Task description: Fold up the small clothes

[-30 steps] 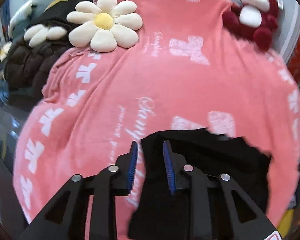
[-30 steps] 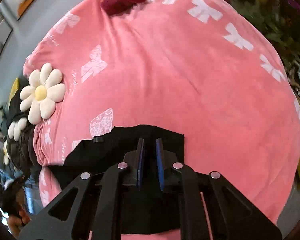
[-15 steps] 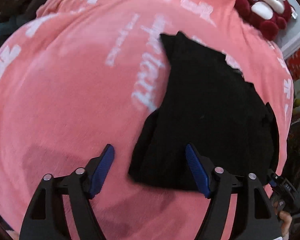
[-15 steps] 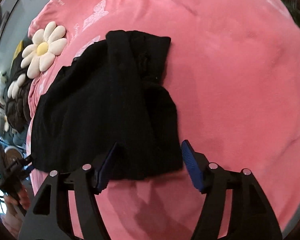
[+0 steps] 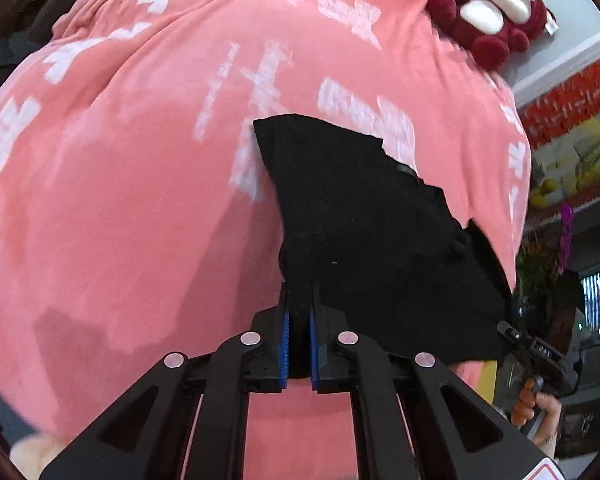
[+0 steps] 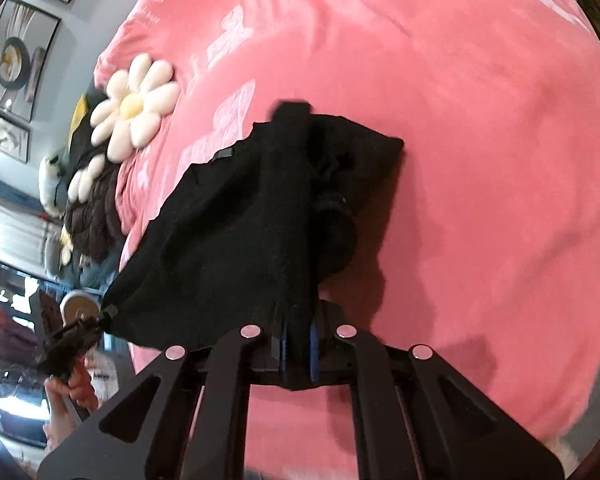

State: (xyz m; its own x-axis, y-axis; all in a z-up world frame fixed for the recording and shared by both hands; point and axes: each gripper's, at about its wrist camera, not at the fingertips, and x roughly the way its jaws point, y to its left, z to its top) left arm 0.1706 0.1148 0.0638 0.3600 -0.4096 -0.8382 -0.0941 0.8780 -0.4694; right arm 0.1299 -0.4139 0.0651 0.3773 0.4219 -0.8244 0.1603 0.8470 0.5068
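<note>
Black fabric, the small garment (image 5: 364, 216), lies part-folded on the pink blanket (image 5: 140, 200) at frame centre; you have folds left to make. Your left gripper (image 5: 299, 350) and right gripper (image 6: 298, 344) each pinch its near edge, fingers almost together.

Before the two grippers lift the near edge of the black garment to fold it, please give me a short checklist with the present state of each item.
1. Left gripper shut on the black garment: ok, cloth sits between the blue pads.
2. Right gripper shut on the same near edge: ok.
3. Garment flat before folding: not ok, its far right part is bunched.
4. Pink blanket free beyond the garment: ok.
5. Flower cushion and plush toy apart from the garment: ok.
6. Blanket pinched with the cloth: cannot tell.
</note>
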